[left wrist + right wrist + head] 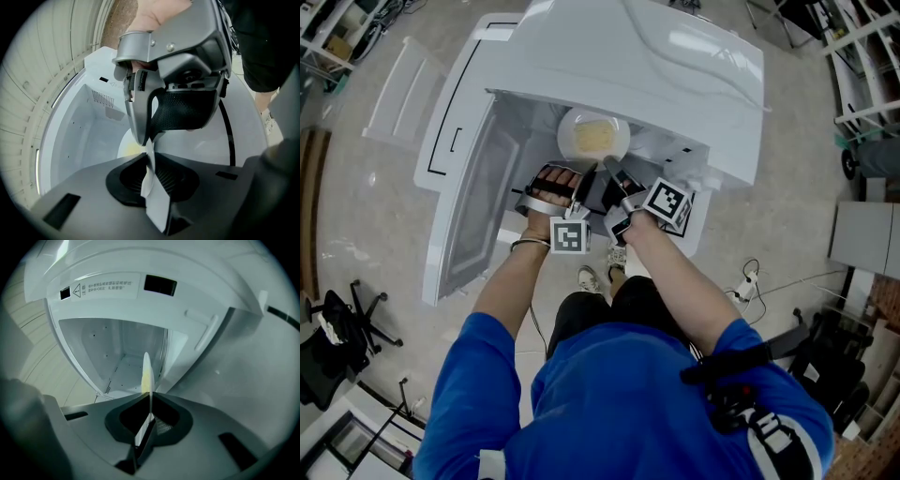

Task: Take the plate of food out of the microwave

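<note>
A white plate [593, 136] with yellow food on it sits at the mouth of the open white microwave [637, 66]. My left gripper [584, 178] is shut on the plate's near rim, and my right gripper [610, 172] is shut on the same rim just to its right. The left gripper view shows the plate [157, 201] edge-on between the closed jaws of the left gripper [150, 174], with the right gripper [143, 138] clamped on the rim straight ahead. In the right gripper view the plate [146, 371] stands edge-on, pinched in the right gripper [149, 416], with the microwave cavity [117, 352] behind it.
The microwave door [473, 202] hangs open to the left of my hands. The microwave stands on a pale floor [375, 244]. A black office chair [342, 323] is at the lower left, and shelving [862, 56] at the upper right.
</note>
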`<state>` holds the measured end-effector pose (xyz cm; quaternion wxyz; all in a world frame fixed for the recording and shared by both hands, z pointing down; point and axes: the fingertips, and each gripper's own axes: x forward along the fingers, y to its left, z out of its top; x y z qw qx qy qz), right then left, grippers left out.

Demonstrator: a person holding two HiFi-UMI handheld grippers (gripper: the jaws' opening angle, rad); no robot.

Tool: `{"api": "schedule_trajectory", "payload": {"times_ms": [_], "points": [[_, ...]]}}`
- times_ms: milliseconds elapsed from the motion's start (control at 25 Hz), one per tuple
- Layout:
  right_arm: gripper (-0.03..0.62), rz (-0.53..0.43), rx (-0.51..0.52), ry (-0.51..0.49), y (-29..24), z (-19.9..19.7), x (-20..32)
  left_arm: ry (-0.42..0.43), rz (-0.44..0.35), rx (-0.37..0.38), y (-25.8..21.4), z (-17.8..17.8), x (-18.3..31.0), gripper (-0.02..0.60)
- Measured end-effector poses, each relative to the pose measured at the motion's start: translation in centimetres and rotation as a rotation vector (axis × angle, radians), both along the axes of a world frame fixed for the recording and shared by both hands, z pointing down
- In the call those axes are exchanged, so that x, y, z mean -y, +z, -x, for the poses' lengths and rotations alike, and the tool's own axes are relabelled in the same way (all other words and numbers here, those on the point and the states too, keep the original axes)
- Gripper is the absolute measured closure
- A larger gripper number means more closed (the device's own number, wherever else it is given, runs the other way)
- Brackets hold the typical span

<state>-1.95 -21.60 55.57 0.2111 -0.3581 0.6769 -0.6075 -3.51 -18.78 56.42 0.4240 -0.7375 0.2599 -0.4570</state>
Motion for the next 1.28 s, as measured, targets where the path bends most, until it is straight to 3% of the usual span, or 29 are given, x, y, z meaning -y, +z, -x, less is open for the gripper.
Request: {"api": "schedule_trajectory", "payload": {"times_ms": [440, 600, 760, 1080, 1280], "points": [[0.577, -0.024, 0.008, -0.012, -0.6, -0.6, -1.8, -0.013, 0.023, -0.059, -1.1, 0.2, -2.5, 0.535], [0.577, -0.031, 0.018, -0.022, -1.1, -0.8, -3.0, -0.035, 0.039, -0.112, -2.1, 0.9, -4.2, 0.532], [0.577, -0.039, 0.035, -0.034, -2.5, -0.9, -4.5, -0.110, 0.072, -0.243, -3.9, 2.0, -5.9, 0.532], [0.577, -0.105, 0.030, -0.048, -3.7, -2.4, -7.7, -0.296, 0.223, -0.629, -6.5, 5.0, -9.3, 0.532], [0.577, -0.140, 0.040, -0.046, -5.3, -2.9, -9.9, -0.347, 0.265, -0.755, -7.8, 5.7, -11.1, 0.532]]}}
